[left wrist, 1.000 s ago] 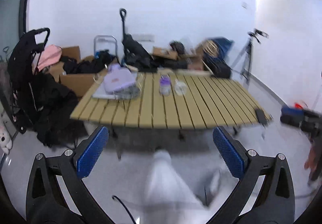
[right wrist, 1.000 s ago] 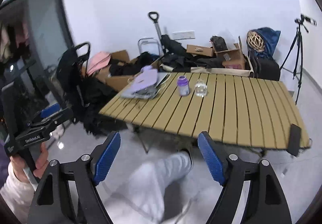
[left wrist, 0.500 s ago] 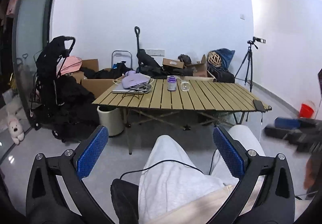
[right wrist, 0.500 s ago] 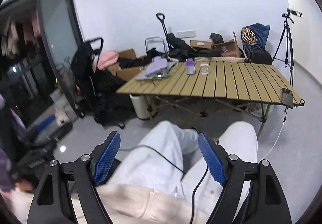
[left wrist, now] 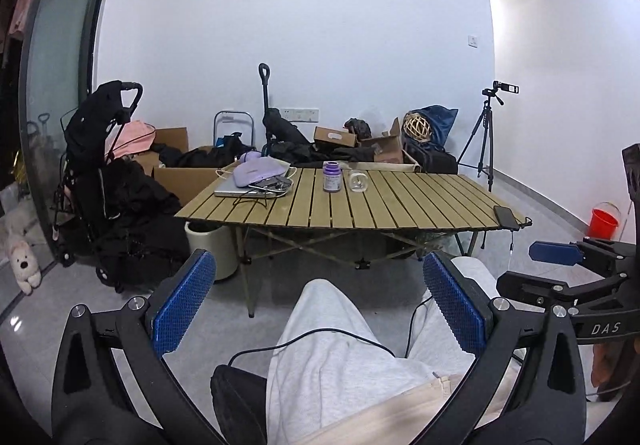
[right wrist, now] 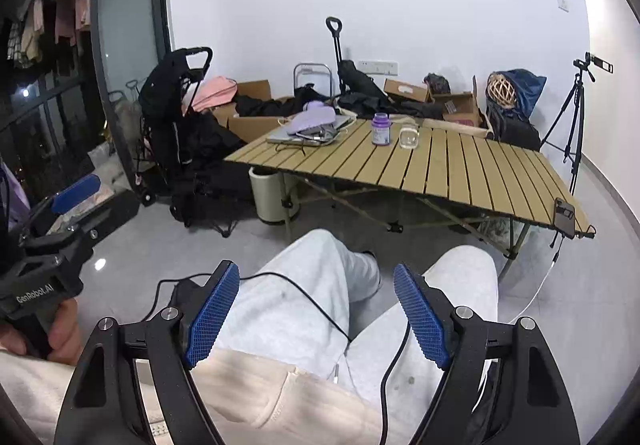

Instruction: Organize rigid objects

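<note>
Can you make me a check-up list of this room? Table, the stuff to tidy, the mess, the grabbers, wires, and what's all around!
Surface: slatted folding table, far from both grippers.
Job's things: purple jar and clear glass, upright, side by side.
Clutter: laptop under a purple pouch; phone at the table's edge.
Grippers: left gripper open, empty; right gripper open, empty.
Cables: black cable across the lap.
Surroundings: stroller, cardboard boxes, tripod, red bucket.

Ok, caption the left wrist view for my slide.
Open left gripper faces a slatted wooden table holding a purple-lidded jar.
</note>
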`<state>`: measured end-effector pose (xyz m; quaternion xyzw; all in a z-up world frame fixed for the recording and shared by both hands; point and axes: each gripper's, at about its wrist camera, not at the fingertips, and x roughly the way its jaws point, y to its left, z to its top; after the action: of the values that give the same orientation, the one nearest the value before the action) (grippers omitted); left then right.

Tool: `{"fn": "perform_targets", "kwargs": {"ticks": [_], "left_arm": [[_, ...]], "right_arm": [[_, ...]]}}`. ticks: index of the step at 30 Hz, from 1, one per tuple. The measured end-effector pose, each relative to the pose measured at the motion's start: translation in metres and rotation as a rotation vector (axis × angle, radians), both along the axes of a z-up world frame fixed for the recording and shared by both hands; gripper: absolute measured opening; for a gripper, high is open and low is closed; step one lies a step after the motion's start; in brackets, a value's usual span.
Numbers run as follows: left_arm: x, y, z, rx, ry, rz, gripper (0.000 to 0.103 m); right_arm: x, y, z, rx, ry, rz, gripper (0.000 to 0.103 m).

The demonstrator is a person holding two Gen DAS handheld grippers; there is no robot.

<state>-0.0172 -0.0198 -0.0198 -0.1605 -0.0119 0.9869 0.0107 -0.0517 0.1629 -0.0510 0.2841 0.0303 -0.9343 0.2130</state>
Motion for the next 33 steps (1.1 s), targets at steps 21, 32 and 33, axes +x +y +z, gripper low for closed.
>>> {"fn": "perform_targets", "kwargs": {"ticks": [21,32,33], "left_arm": [[0.000,-0.003,0.003,-0.002,-0.013,0.002,0.103],[-0.001,-0.008,0.003,-0.002,-0.017,0.004,0.103],[-0.001,-0.009,0.003,-0.002,-0.016,0.004,0.103]], "right_arm": [[0.007,0.009,0.012,-0.033,0.065,-0.020,0.085],[0.008,0.010,0.013,-0.036,0.065,-0.020,0.085],[0.008,0.010,0.013,-0.036,0.065,-0.019,0.085]]}}
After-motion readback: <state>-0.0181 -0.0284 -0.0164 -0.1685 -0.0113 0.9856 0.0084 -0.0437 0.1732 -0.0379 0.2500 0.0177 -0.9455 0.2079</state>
